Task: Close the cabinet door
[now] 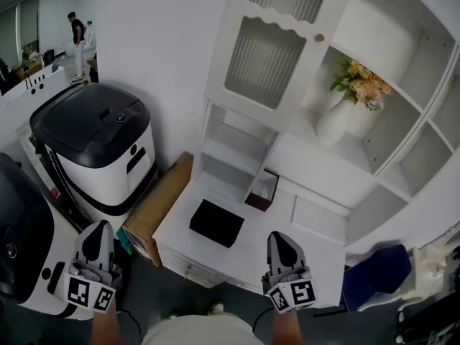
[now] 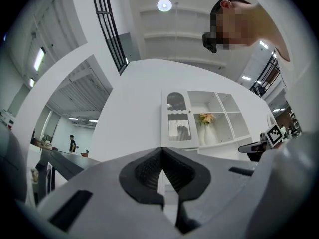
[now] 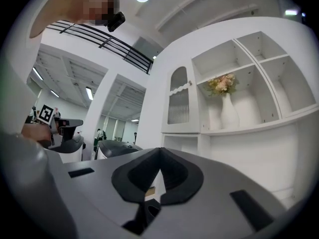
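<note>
- Nearest us, the left gripper (image 1: 97, 230) and the right gripper (image 1: 281, 238) hang low, well apart from the cabinet. Each has its 2 jaws pressed together with nothing between them.
- Just beyond lies the white counter (image 1: 316, 228) with a black tray (image 1: 215, 223) on it. We judge that neither needs touching.
- Higher and farther is the cabinet door (image 1: 277, 45), with 2 ribbed glass panels. It sits left of the vase compartment, with its knob (image 1: 319, 37) on the edge beside that compartment. It seems to stand out from the cabinet front, but we cannot tell how far ajar.
- Farthest, a white vase of flowers (image 1: 338, 117) stands on the shelf near the knob.
- We judge the reach is only starting. We should raise 1 gripper to the door's front face near the knob edge and keep its jaws together as a blunt pusher. Then we press squarely and slowly until the door sits flush.
- We should stay clear of the flowers, and ease off at the end so the door does not bounce back.
</note>
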